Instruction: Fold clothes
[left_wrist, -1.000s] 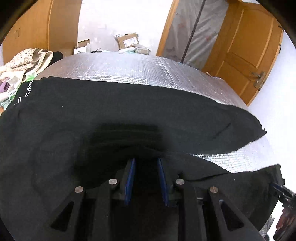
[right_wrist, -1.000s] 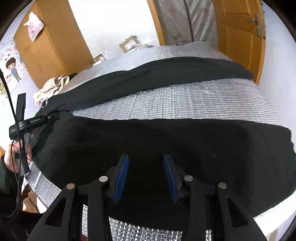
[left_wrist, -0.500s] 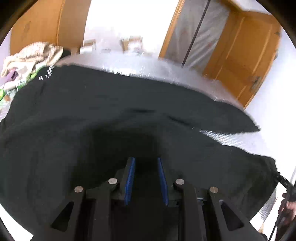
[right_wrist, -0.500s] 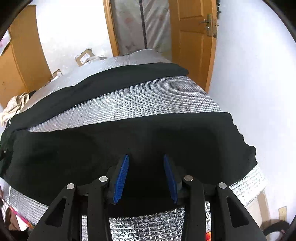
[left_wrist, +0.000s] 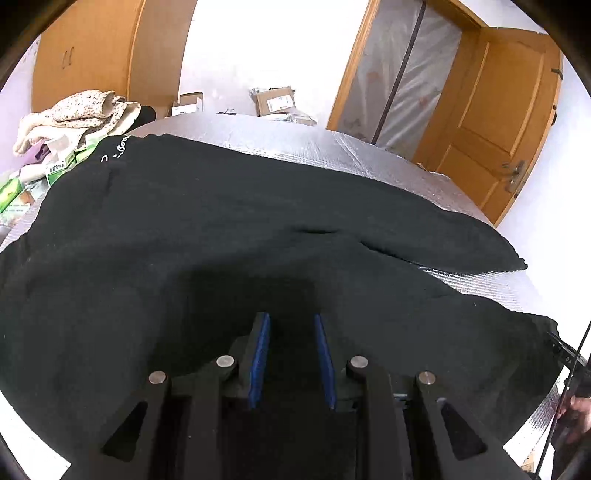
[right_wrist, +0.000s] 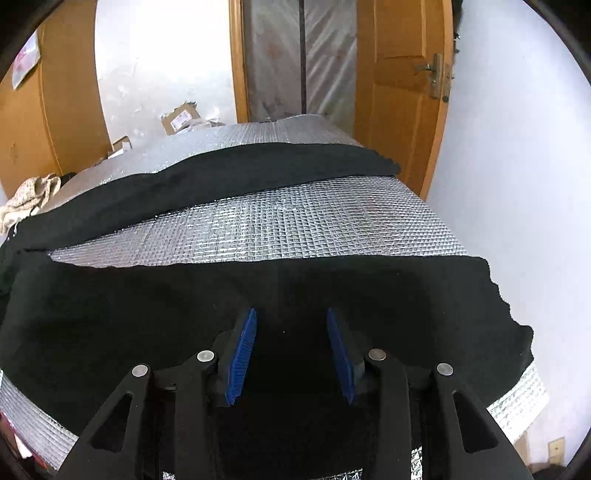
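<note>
Black garment (right_wrist: 155, 306) spread beneath right hand-held gripper (right_wrist: 291, 314), jaws apart

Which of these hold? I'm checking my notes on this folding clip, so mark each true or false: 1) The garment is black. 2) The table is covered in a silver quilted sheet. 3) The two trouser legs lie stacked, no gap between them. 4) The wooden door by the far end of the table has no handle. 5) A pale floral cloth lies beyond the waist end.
1) True: the black garment is dark all over.
2) True: the silver quilted sheet covers the table.
3) False: the legs lie apart, with a strip of silver sheet showing between them.
4) False: the wooden door has a metal handle.
5) True: the floral cloth is bunched past the waist end.
</note>
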